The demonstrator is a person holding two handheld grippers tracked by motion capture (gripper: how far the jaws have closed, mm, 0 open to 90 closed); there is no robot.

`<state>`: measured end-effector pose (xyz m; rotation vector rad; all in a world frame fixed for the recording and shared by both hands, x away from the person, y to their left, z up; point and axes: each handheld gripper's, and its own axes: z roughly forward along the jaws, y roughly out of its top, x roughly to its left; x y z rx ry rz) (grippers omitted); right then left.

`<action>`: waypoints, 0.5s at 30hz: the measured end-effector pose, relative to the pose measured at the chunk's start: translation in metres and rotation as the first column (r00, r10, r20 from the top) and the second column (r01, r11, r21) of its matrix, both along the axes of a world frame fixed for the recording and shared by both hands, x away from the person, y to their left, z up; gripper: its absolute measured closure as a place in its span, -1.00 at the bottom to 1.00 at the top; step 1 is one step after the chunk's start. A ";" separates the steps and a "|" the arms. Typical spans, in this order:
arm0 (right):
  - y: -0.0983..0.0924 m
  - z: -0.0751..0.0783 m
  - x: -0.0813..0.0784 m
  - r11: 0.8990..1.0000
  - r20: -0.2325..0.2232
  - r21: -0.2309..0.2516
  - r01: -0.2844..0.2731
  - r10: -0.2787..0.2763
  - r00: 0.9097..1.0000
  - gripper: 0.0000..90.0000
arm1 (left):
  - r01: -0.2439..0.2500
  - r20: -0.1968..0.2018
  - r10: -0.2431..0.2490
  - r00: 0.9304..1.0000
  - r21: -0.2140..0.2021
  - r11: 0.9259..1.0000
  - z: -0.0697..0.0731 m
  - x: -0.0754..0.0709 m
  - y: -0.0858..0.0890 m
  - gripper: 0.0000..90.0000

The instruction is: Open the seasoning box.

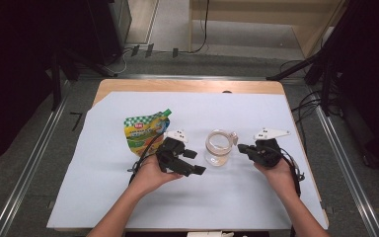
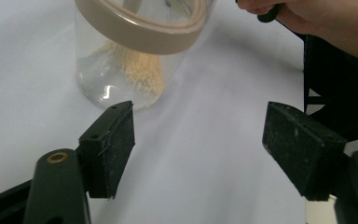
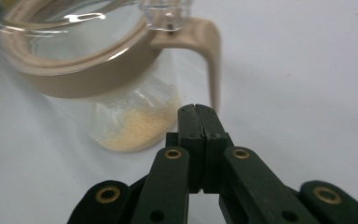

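Item, centre of the high view: clear glass jar [image 1: 218, 147] with beige clasp lid and yellow granules, flanked by your left gripper [image 1: 191, 161], jaws apart and empty, and right gripper [image 1: 243, 148], jaws pressed together empty; approach level, avoid tipping it.

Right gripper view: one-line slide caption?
Shut right claw in front of clear jar with tan lid band, yellow granules at its bottom, on white sheet.

Wooden table [image 1: 187, 85], white cover [image 1: 256, 197], grey floor [image 1: 29, 163], floor cables [image 1: 306, 106]
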<state>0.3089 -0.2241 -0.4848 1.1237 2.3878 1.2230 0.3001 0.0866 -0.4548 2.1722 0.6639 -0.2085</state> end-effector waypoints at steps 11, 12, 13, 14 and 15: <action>-0.010 -0.010 0.026 0.995 -0.033 0.072 0.062 -0.060 0.998 1.00 | -0.028 0.035 0.027 0.999 0.030 0.999 0.004 0.025 -0.019 -0.67; -0.009 -0.011 0.028 0.996 -0.047 0.063 0.062 -0.059 0.997 1.00 | -0.032 0.028 0.032 0.999 0.029 0.999 0.004 0.027 -0.019 -0.67; -0.008 -0.011 0.031 0.997 -0.054 0.052 0.061 -0.058 0.997 1.00 | -0.029 0.029 0.028 0.999 0.034 0.999 0.004 0.029 -0.020 -0.68; -0.007 -0.011 0.032 0.997 -0.051 0.051 0.063 -0.061 0.997 1.00 | -0.030 0.036 0.029 0.999 0.038 0.999 0.003 0.031 -0.021 -0.68; -0.008 -0.012 0.035 0.997 -0.044 0.052 0.063 -0.061 0.997 1.00 | -0.030 0.041 0.029 0.999 0.045 0.999 0.002 0.032 -0.022 -0.68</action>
